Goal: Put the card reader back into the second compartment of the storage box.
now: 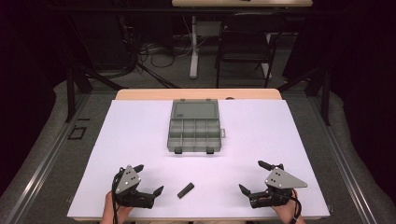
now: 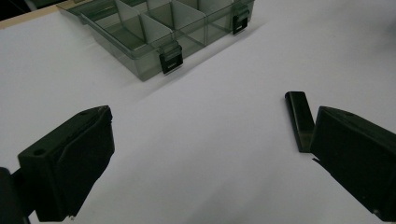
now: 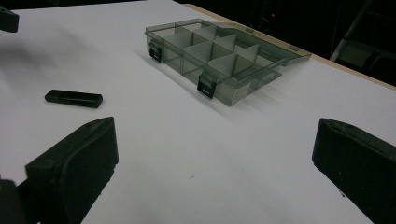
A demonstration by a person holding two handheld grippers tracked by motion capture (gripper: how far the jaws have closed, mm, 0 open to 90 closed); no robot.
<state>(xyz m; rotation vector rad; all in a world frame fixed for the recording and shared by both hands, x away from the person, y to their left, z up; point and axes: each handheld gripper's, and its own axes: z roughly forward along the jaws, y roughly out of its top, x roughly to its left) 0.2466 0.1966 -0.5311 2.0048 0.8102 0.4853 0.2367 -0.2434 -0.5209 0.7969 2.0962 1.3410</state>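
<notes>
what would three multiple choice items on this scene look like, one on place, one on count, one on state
1. Where does the black USB stick lie?
A. inside the organiser box
B. on the white table between the two grippers
C. in the right gripper's jaws

2. How many black latches show on the organiser box's front wall?
A. two
B. four
C. none

3. How does the box lid stand?
A. shut and latched
B. taken off, lying beside the stick
C. folded open behind the compartments

Key: 1 B, it rests on the white table between the left gripper and right gripper; 2 A, two latches show; 3 C, the compartments lie bare.
</notes>
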